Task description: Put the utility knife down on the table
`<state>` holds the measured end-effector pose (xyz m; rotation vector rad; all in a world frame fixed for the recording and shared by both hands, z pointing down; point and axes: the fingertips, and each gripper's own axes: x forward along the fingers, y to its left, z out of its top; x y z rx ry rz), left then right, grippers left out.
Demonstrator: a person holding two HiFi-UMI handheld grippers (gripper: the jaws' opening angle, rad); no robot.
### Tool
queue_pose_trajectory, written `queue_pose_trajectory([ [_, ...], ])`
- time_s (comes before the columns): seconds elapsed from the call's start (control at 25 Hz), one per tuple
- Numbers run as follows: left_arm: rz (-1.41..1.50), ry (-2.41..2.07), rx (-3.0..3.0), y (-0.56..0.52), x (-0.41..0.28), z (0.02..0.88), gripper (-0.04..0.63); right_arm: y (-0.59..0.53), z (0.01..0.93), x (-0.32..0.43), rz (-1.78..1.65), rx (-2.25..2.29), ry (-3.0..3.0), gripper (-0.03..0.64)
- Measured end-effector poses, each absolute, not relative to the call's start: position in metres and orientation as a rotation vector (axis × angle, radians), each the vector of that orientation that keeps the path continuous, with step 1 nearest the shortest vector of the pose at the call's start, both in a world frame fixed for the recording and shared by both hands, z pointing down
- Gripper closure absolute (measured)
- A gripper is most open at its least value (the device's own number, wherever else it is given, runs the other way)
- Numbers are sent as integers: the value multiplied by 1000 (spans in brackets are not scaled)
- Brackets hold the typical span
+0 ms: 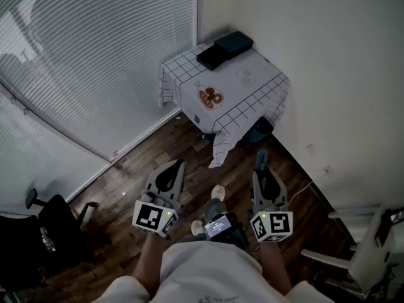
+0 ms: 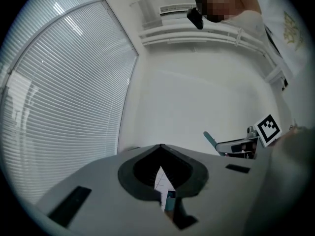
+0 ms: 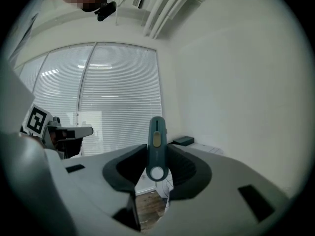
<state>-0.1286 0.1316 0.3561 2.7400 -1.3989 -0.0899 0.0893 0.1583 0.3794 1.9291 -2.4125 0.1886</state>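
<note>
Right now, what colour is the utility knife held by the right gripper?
Dark teal utility knife, with a yellowish slider; clearest in the right gripper view.

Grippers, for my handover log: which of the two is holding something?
The right gripper: a teal utility knife stands clamped between its jaws. The left gripper has its jaws closed on nothing.

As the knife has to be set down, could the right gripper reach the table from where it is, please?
Probably not yet: the right gripper, shut on the utility knife, hangs over floor short of the table. Nothing blocks the way; a step forward should do.
</note>
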Motion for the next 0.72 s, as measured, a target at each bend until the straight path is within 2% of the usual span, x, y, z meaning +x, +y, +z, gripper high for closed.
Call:
queue_pose_trajectory([
  [0.36,-53,-1532,2687,51,-134,361,588,72,391,94,226,1876,-2441,479],
  [0.72,19,-1567,2664,-41,-108,366,588,-24,399,121,278,1836,-2451,480],
])
